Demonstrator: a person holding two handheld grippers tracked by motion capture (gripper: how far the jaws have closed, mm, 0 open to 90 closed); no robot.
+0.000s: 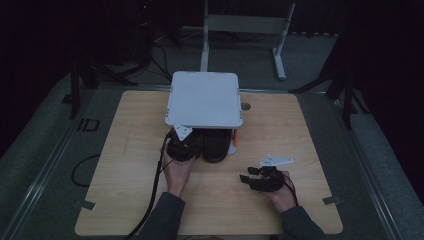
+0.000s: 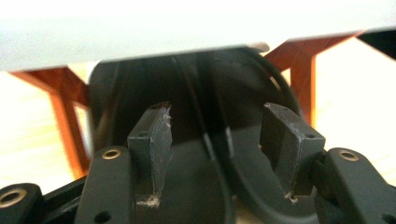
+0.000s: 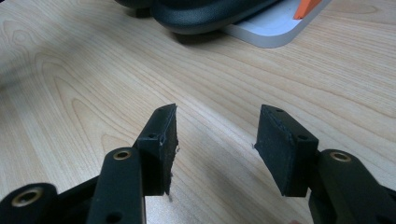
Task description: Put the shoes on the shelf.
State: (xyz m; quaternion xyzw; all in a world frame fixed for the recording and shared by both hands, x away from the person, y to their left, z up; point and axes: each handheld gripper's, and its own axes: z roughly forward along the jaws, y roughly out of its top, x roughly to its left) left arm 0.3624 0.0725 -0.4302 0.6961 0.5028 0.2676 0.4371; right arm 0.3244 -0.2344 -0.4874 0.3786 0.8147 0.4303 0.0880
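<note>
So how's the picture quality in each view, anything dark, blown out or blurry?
High view: dim overall, floor nearly black, only the white shelf stands out. Left gripper view: shelf underside overexposed, black shoes soft and blurred, jaws sharper. Right gripper view: evenly lit, table grain crisp, shoe at top slightly soft.

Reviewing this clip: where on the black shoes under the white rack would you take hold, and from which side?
Judging by the pose, grip the near end of a black shoe, coming in level from the person's side. The white shelf covers them from above and orange legs flank them. The open left gripper already faces that end; which end of the shoe it is cannot be told.
</note>
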